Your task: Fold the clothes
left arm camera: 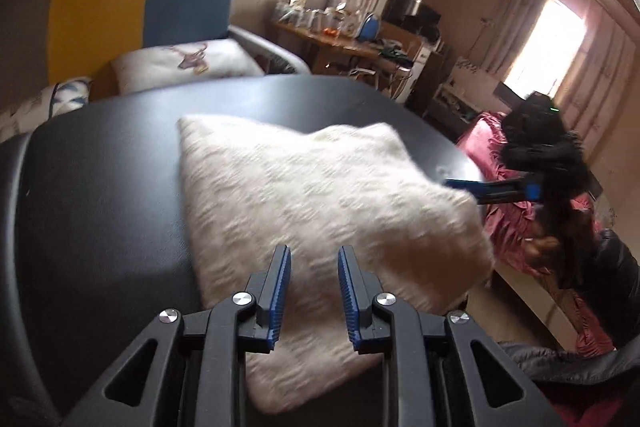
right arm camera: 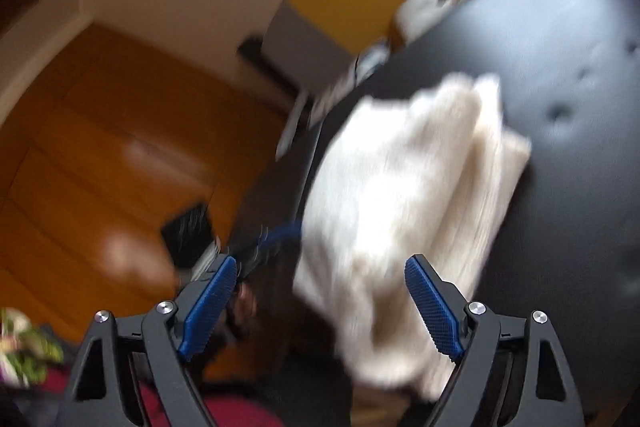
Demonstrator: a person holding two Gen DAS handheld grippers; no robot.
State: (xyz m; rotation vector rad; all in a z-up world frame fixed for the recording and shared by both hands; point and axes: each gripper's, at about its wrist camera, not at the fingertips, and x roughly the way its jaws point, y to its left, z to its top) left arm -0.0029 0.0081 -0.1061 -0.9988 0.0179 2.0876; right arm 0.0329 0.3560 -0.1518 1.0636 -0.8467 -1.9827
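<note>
The left gripper [left arm camera: 314, 259] sits nearest the left wrist camera, its blue pads [left arm camera: 280, 291] parted with nothing between them, poised over the near edge of a white knit garment [left arm camera: 304, 195]. The garment lies folded into a thick, roughly square pile on a black table [left arm camera: 104, 163], its right corner reaching the table's edge. In the right wrist view, which is blurred, the right gripper [right arm camera: 320, 287] has its jaws spread wide and empty, above that same garment [right arm camera: 400, 195]. Behind the table stands a yellow-and-blue chair [left arm camera: 140, 3] with a cushion [left arm camera: 184, 63]. A pink cloth [left arm camera: 508, 211] lies right of the table.
</note>
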